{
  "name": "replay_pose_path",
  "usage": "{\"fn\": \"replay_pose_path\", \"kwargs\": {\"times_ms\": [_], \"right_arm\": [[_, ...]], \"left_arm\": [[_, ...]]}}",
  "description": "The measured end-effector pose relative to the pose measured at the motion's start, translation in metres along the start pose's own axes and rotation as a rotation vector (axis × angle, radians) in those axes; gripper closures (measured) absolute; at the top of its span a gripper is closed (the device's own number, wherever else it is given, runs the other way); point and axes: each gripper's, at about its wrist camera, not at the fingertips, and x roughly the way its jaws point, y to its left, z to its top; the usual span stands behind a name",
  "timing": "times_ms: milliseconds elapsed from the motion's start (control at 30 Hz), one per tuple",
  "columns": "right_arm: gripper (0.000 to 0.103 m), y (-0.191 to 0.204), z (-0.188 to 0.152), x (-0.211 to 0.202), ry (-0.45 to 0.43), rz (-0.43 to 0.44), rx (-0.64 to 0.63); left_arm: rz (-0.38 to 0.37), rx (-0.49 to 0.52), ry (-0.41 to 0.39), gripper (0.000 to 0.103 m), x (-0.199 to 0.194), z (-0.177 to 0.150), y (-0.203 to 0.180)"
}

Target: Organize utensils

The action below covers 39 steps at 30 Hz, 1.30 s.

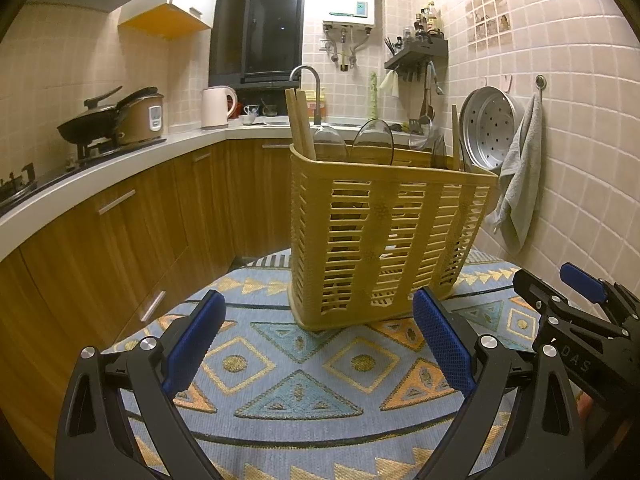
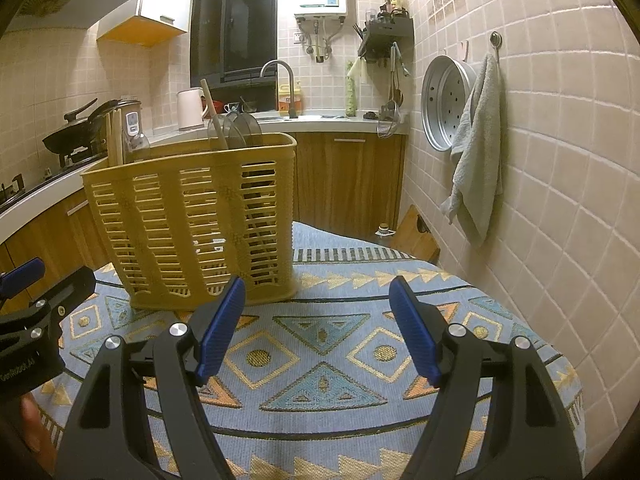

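Both sides idle here: the left hand-held gripper (image 1: 318, 338) hangs with its jaws wide apart and nothing between them, and the right hand-held gripper (image 2: 318, 330) is just as wide and just as empty. The yellow slatted utensil basket (image 1: 384, 240) stands upright on the patterned cloth (image 1: 296, 364) over the counter, just ahead of both. Wooden chopsticks (image 1: 298, 124) and clear plastic spoons (image 1: 374, 138) poke up out of it. No loose utensil shows anywhere on the cloth, so by my read the sorting looks finished or very nearly so; whether the compartments inside are properly divided, I can't tell.
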Motion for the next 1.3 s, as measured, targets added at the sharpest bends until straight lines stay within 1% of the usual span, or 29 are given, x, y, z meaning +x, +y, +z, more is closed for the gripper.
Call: {"fn": "replay_pose_path", "kwargs": {"times_ms": [1133,1300], "right_arm": [[0.032,0.0005,0.0,-0.0005,-0.003,0.0,0.003],[0.03,-0.0009,-0.0003,-0.0002,-0.005,0.0,0.007]], "left_arm": [[0.0,0.001,0.002,0.011,0.001,0.0014,-0.0014],[-0.007,-0.022,0.016,0.011,0.003,0.0024,0.004]]}}
